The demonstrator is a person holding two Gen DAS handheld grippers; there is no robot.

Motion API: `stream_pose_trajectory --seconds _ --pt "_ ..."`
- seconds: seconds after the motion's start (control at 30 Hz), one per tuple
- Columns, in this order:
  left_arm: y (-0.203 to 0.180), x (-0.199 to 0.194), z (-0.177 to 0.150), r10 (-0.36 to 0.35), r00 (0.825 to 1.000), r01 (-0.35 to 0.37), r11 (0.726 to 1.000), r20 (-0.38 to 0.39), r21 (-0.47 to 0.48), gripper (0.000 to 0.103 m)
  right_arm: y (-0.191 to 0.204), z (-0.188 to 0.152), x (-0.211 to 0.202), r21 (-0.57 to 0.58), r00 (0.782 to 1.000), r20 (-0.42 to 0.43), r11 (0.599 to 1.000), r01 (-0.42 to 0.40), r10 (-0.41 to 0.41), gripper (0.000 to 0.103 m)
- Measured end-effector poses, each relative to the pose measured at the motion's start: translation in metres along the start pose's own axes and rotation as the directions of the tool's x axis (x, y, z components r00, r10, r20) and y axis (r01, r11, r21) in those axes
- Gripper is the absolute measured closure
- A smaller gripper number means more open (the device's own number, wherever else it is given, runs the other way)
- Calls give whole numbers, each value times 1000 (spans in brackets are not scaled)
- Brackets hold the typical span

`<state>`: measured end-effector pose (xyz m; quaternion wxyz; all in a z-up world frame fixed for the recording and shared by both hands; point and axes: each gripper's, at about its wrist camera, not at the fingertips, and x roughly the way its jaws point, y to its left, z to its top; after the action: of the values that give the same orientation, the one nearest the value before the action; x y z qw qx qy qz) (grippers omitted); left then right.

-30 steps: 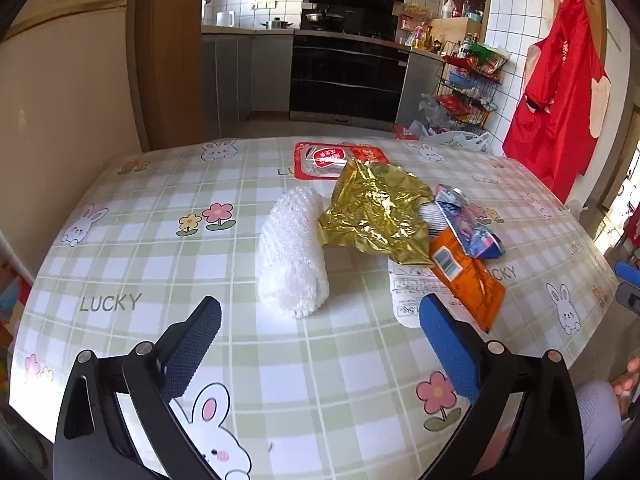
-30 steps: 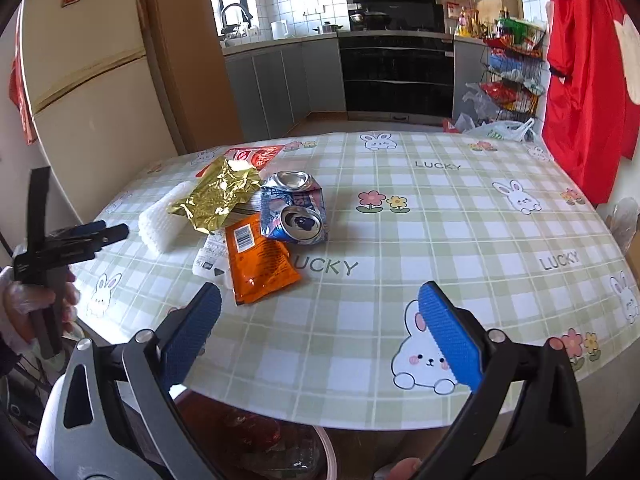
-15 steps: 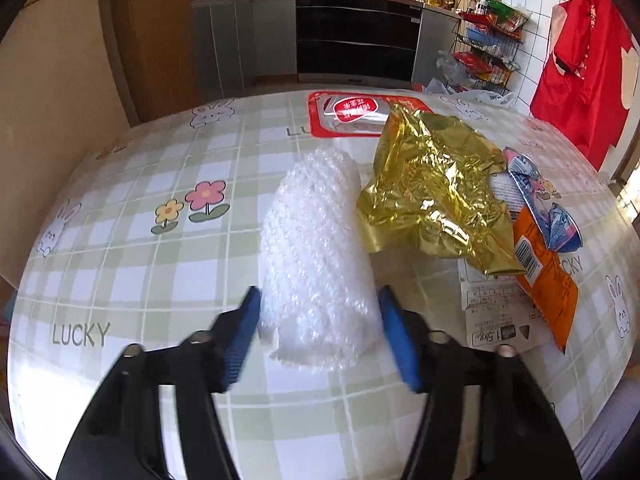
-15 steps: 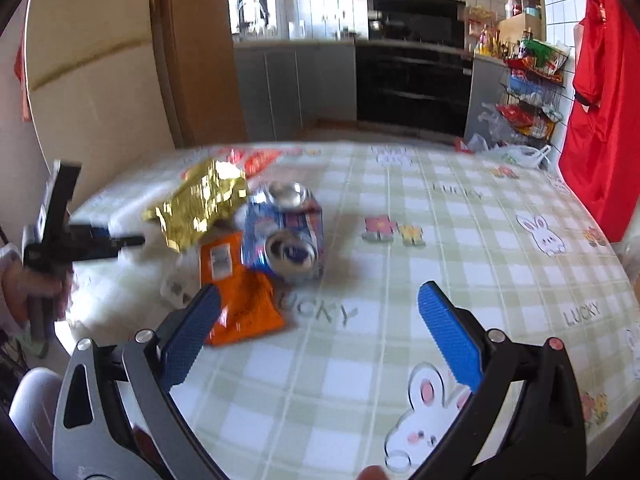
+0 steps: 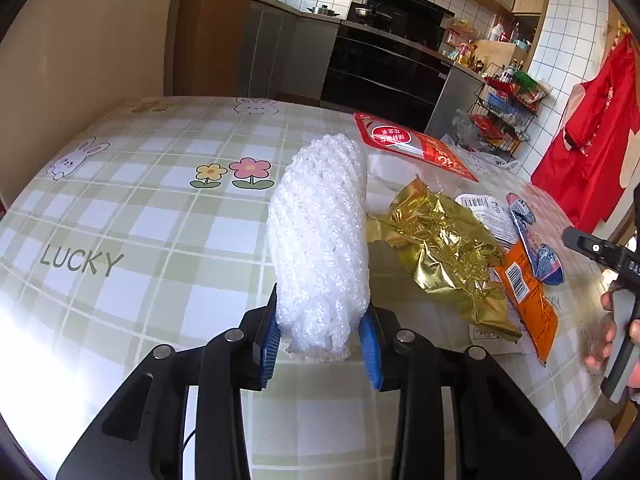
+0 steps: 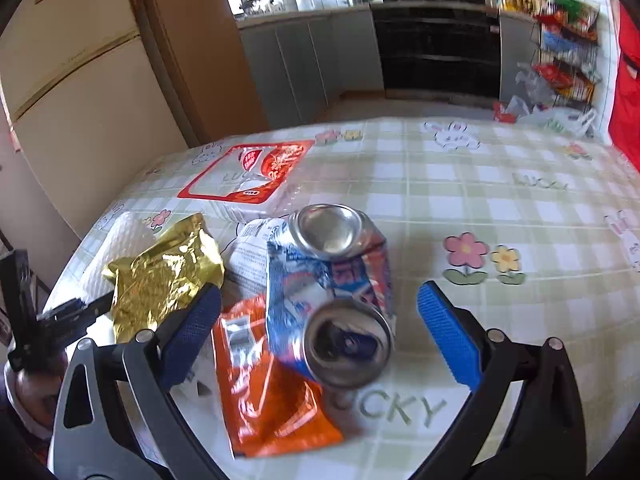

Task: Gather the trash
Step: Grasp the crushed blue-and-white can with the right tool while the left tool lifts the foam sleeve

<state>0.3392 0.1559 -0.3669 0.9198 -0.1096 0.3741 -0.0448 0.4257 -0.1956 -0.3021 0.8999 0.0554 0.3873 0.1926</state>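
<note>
My left gripper (image 5: 322,340) is shut on the near end of a white foam net roll (image 5: 320,236), which lies on the checked tablecloth. A gold foil wrapper (image 5: 444,252), an orange packet (image 5: 528,300) and a red-and-clear bag (image 5: 412,148) lie to its right. My right gripper (image 6: 320,336) is open, its blue pads on either side of a crushed blue-and-red can (image 6: 332,292). The can lies partly on the orange packet (image 6: 264,392). The gold wrapper (image 6: 160,276) and red bag (image 6: 248,176) lie to the can's left and behind it.
A white label paper (image 6: 248,256) lies under the can. The table (image 6: 500,200) has a green checked cloth with rabbits and flowers. Kitchen cabinets, an oven and a wire rack stand behind. A fridge stands at the left.
My left gripper moved in and closed on the foam roll. My right gripper moved forward over the table until its open fingers came around the crushed can.
</note>
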Motion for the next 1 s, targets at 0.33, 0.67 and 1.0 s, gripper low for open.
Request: stream_pose_trajectory --seconds 0.33,0.67,1.0 --pt "8 1 1 -56 998 54 997 -25 -51 67 -8 21 55 39 989 -148 999 9 -3 6" --pt "11 -1 1 -59 998 58 997 -20 -47 68 -30 13 56 121 985 -161 992 -37 56 16" --pt "0 -11 7 -9 1000 9 1000 9 4 73 -18 9 -11 108 1000 -16 994 -15 17 16"
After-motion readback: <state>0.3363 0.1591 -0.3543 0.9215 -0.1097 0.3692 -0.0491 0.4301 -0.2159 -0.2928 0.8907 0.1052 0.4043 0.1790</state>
